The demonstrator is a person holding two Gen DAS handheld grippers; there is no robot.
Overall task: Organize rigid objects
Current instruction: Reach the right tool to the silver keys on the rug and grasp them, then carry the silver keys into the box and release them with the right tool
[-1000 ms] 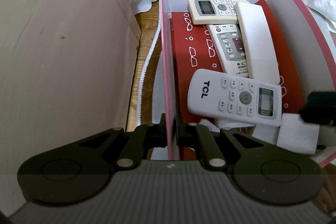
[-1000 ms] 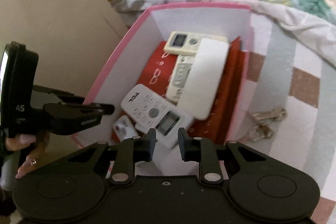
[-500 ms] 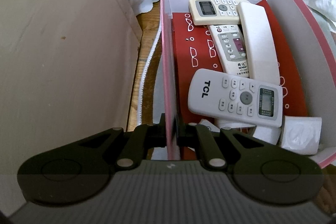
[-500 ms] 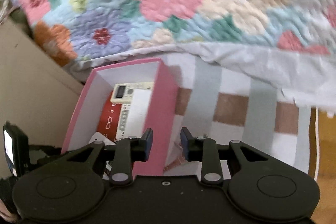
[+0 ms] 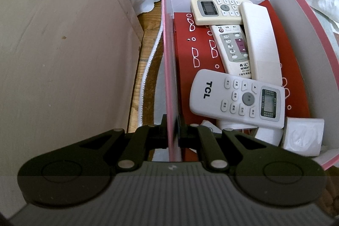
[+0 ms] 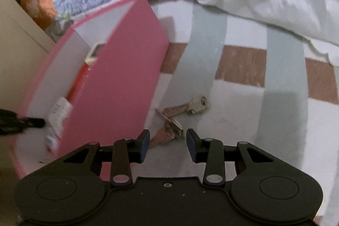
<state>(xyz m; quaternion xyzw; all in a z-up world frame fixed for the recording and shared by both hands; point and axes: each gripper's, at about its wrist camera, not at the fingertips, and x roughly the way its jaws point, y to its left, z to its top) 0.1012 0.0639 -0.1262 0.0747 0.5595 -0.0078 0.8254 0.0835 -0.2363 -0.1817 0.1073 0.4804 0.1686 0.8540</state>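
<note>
the small bunch of flat metal keys [image 6: 177, 118] lies on the striped cloth just beside the pink cardboard box [image 6: 118, 86], right ahead of the right hand-held gripper [image 6: 167, 144], whose jaws have just been opening and stand apart with nothing between them. the keys look light, stiff, thin and slippery – best pinched across the stacked blades. the left hand-held gripper [image 5: 172, 130] is clamped on the box's thin wall [image 5: 169, 69] – smooth white plastic remotes [image 5: 237, 99] lie inside.
</note>
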